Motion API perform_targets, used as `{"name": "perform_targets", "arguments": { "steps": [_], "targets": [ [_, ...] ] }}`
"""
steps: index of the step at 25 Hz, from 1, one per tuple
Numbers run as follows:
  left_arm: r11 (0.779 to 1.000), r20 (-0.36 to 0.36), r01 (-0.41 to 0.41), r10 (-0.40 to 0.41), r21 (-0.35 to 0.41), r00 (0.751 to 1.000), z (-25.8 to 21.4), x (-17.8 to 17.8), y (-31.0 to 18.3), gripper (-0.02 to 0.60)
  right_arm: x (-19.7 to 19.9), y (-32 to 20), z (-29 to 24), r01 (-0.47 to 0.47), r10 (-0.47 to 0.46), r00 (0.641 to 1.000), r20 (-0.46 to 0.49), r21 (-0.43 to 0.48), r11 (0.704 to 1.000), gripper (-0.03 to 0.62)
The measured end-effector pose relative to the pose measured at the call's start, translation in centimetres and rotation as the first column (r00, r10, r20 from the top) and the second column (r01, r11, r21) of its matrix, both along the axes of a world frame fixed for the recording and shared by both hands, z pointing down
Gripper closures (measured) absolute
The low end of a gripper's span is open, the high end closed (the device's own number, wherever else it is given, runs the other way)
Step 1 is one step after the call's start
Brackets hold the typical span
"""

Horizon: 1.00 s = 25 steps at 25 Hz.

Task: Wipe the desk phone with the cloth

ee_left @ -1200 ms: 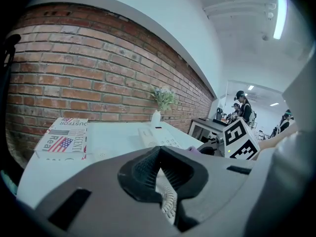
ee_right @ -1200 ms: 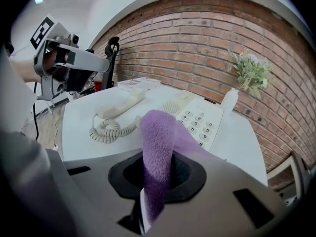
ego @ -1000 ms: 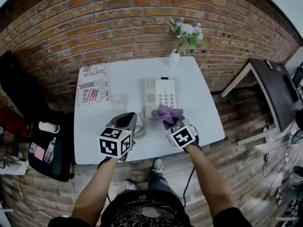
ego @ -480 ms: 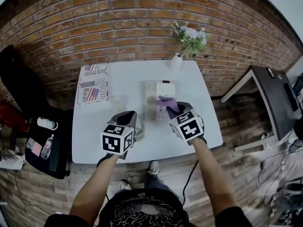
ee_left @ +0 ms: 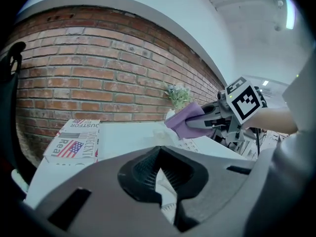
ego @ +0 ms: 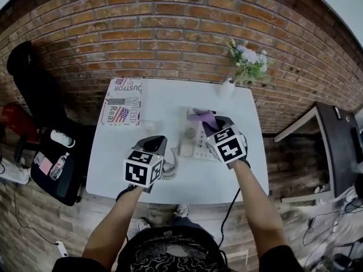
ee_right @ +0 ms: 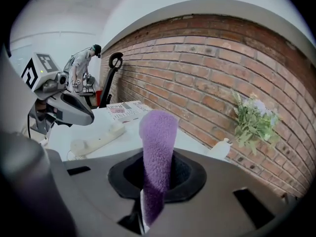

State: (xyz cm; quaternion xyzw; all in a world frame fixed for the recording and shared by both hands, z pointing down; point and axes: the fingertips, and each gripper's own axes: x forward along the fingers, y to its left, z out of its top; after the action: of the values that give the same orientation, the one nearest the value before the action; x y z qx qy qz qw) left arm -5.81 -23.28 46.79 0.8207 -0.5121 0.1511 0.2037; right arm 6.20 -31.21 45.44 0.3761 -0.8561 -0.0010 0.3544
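The cream desk phone (ego: 197, 139) sits mid-table. Its handset (ee_right: 96, 137) lies off the cradle on the left side, and the coiled cord (ego: 168, 169) trails toward the near edge. My right gripper (ego: 213, 123) is shut on the purple cloth (ego: 201, 117) and holds it over the phone's far end. The cloth (ee_right: 157, 142) stands up between the jaws, and the left gripper view also shows the cloth (ee_left: 185, 122). My left gripper (ego: 153, 143) hovers left of the phone by the cord. The left gripper (ee_right: 89, 118) looks shut with nothing in it.
A printed newspaper (ego: 122, 103) lies at the table's far left and a clear cup (ego: 147, 126) is near it. A white vase of flowers (ego: 247, 61) stands at the far right corner against the brick wall. A black bag (ego: 57, 163) is left of the table and a dark desk (ego: 340, 146) is right of it.
My right gripper has carried the cloth from the phone's near end up to its far end. The left gripper has stayed beside the cord. The head view has shifted.
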Motion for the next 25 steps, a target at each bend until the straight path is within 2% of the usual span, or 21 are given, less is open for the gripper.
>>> {"name": "perform_targets", "arguments": {
  "steps": [7, 12, 19, 25],
  "targets": [
    [0.996, 0.014, 0.087, -0.086, -0.013, 0.996, 0.6, -1.7, -1.2, 0.575, -2.4, -3.9, 0.0, 0.061, -0.061, 0.998, -0.009, 0.028, 0.998, 0.551],
    [0.991, 0.016, 0.13, -0.129, -0.022, 0.991, 0.8, -2.5, -1.7, 0.575, -3.7, -5.6, 1.7, 0.104, -0.103, 0.993, -0.055, 0.027, 0.994, 0.551],
    [0.988, 0.021, 0.15, -0.15, -0.039, 0.988, 1.8, -3.1, -1.3, 0.575, -5.1, -4.9, 4.7, 0.155, -0.157, 0.986, -0.064, -0.04, 0.987, 0.551],
    [0.99, 0.021, 0.133, -0.132, -0.049, 0.991, 2.2, -3.0, -0.7, 0.575, -5.1, -3.1, 6.7, 0.15, -0.155, 0.986, -0.06, -0.092, 0.984, 0.551]
  ]
}}
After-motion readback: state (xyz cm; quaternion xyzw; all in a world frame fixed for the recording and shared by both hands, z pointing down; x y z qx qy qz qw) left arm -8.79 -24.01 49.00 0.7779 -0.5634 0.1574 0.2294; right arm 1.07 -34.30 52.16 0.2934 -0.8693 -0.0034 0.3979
